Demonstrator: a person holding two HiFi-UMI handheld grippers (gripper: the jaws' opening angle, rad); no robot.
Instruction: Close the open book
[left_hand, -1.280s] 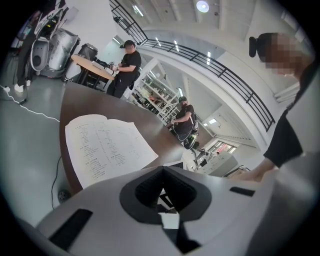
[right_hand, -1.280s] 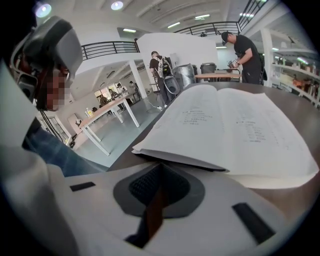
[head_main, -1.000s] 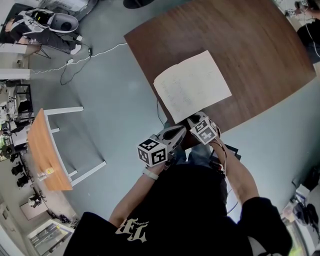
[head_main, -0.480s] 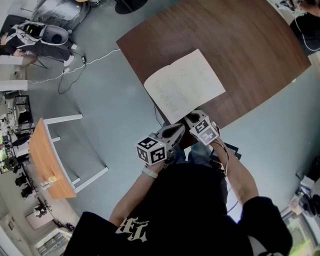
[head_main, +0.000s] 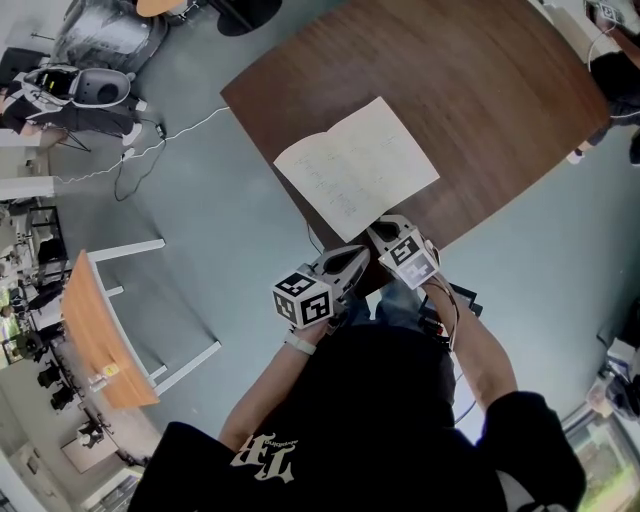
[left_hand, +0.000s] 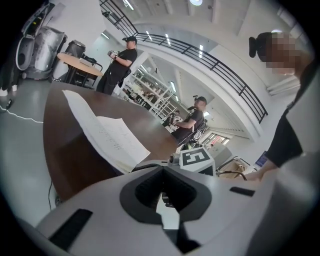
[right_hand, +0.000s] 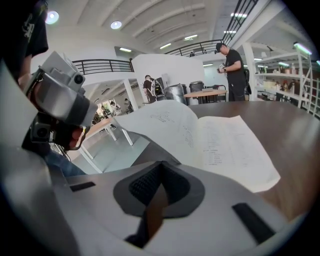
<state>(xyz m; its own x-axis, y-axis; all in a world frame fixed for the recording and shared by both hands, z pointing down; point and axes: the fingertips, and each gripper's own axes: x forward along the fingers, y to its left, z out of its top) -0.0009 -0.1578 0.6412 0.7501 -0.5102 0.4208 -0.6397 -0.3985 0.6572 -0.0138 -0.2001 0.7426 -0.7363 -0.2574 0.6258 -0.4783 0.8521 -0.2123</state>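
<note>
Now you are holding the left gripper (head_main: 358, 258) and right gripper (head_main: 383, 232) side by side at the near edge of the dark wooden table (head_main: 490, 90), jaws closed and empty, while the open book (head_main: 356, 166) is lying flat just beyond them

Our left gripper (head_main: 356, 260) sits at seven o'clock of our right gripper (head_main: 387, 234), tips close together. The left points toward two o'clock, jaws pressed together, empty. The right points toward eleven o'clock, jaws likewise together.
</note>
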